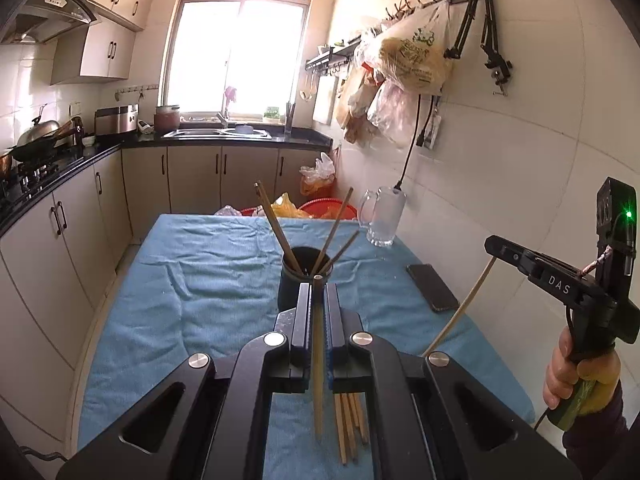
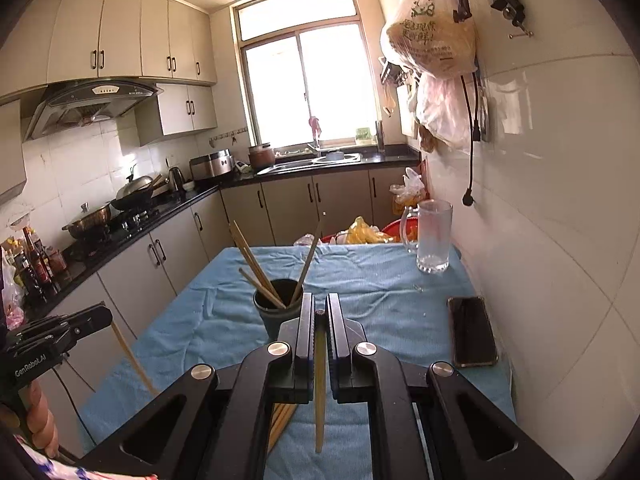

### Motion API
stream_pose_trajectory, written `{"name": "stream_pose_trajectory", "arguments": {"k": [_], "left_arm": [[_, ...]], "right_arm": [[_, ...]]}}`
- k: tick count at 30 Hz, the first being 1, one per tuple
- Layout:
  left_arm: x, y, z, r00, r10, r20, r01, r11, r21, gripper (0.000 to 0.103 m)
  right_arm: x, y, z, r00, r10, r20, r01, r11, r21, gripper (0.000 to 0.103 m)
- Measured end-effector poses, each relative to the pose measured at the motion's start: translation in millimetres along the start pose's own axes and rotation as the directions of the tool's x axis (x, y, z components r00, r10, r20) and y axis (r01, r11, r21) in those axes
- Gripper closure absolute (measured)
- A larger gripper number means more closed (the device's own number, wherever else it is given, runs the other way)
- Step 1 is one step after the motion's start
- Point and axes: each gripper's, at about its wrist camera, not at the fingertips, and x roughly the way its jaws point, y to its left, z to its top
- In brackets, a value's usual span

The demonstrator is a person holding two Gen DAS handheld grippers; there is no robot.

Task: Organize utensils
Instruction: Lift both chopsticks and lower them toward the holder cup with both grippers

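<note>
You're gripping one brown wooden chopstick point(image 1: 318, 360) in your left gripper point(image 1: 318, 292), and your right gripper point(image 2: 320, 320) is clamping a paler, yellowish one point(image 2: 319, 392). Both are hanging above the blue cloth point(image 1: 200, 280), just short of the dark cup point(image 1: 292, 284) that's holding a few slanted sticks. More are lying loose below point(image 1: 352, 428).

A dark, round, open-topped holder cup point(image 1: 298, 280) stands upright near the middle of the blue-clothed table, with several long brown wooden chopsticks point(image 1: 276, 228) leaning out of it at splayed angles. One brown wooden chopstick point(image 1: 318, 360) and one paler, yellowish chopstick point(image 2: 319, 380) each hang nearly upright above the cloth, clear of it. A loose bundle of tan wooden chopsticks point(image 1: 352, 426) lies flat on the cloth at the near edge.
</note>
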Motion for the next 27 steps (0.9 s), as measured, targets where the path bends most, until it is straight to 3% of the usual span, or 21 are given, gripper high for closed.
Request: {"name": "stream_pose_trajectory", "arguments": {"k": [14,20,27], "left_arm": [[21.8,15.5,57.1,0.999,0.011,0.038,-0.011,1.0,-0.017,0.099],[27.5,22.9,90.7,0.999,0.011,0.053,-0.01,1.0,-0.018,0.099],[38.7,19.3,148.5,0.991,0.034,0.13,-0.034,0.999,-0.001,0.099]], "right_arm": [[35.2,3.5,48.2,1.0,-0.003,0.012,0.003,0.999,-0.037,0.098],[55.9,11.8,84.0,1.0,-0.001,0.025,0.003,0.998,-0.062,0.098],[85.0,20.7,133.7,0.998,0.013,0.066,-0.009,0.998,-0.058,0.098]]}}
